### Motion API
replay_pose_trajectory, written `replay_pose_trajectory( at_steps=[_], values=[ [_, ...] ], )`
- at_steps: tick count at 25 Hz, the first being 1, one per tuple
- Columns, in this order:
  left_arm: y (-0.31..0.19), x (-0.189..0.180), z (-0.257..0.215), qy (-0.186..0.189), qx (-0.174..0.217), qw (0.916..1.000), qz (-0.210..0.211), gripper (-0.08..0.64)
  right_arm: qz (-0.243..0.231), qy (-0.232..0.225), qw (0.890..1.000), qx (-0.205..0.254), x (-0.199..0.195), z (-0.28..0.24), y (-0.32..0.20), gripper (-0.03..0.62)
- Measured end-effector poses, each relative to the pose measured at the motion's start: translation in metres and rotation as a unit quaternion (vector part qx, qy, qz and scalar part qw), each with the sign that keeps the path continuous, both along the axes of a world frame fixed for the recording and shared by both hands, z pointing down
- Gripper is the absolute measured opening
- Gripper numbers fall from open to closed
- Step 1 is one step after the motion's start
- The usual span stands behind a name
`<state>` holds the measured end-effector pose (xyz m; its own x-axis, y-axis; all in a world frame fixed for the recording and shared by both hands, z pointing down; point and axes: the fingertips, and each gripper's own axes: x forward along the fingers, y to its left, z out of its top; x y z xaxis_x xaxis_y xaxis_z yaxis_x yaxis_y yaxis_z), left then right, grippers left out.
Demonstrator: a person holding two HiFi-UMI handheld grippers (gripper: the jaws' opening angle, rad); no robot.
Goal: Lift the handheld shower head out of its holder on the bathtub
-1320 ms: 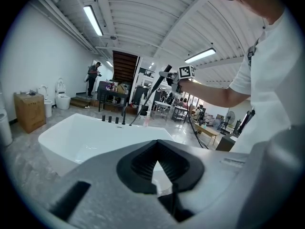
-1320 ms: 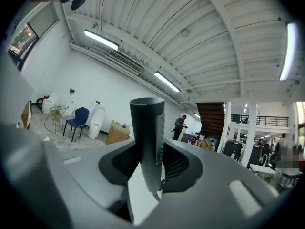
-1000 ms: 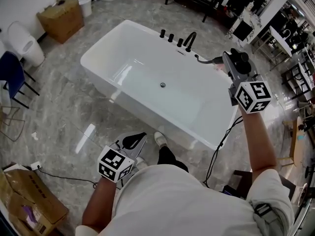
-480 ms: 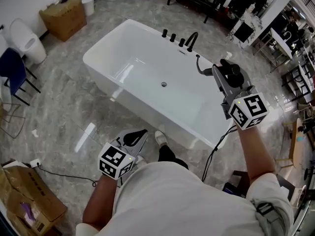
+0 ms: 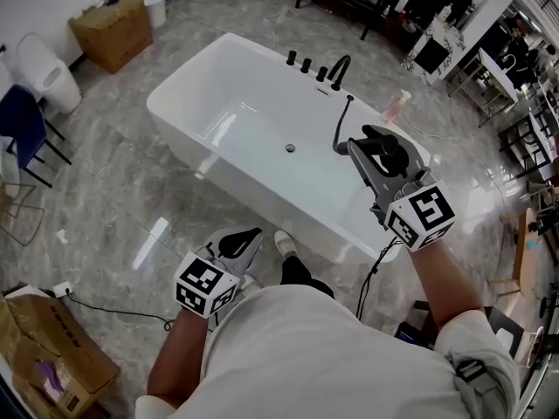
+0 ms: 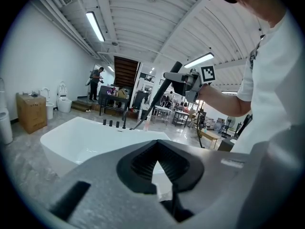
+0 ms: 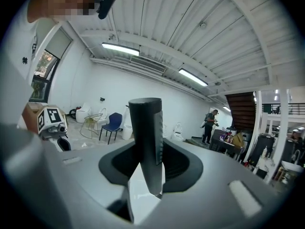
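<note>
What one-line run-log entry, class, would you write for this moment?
right tool: shut on handheld shower head, held up over bathtub | left tool: empty, low near waist

Dark shower head, raised above bathtub

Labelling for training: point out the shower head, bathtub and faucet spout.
shower head (image 7: 147,142), right gripper view, on its shaft
bathtub (image 5: 244,81), head view, inner wall
faucet spout (image 5: 337,69), head view, its arch

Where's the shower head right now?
The shower head is on the head view's right, pinched in the right tongs over the bathtub, near the black taps.
</note>
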<state>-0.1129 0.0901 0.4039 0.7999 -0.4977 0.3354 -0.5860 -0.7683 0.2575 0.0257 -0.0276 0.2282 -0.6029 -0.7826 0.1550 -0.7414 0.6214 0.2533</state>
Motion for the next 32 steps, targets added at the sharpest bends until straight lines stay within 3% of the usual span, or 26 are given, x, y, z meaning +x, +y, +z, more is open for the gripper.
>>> replay_pose_trajectory(
  at_steps=[11,32],
  values=[
    [0.001,-0.004,0.000,0.000,-0.001,1.0000,-0.005,0.006,-0.026,0.009,0.999,-0.040,-0.024,0.037,0.007,0.138],
    [0.005,-0.007,-0.007,-0.003,0.004,1.0000,-0.005,0.006,-0.021,0.010,0.999,-0.049,-0.023,0.043,0.008,0.138]
  ],
)
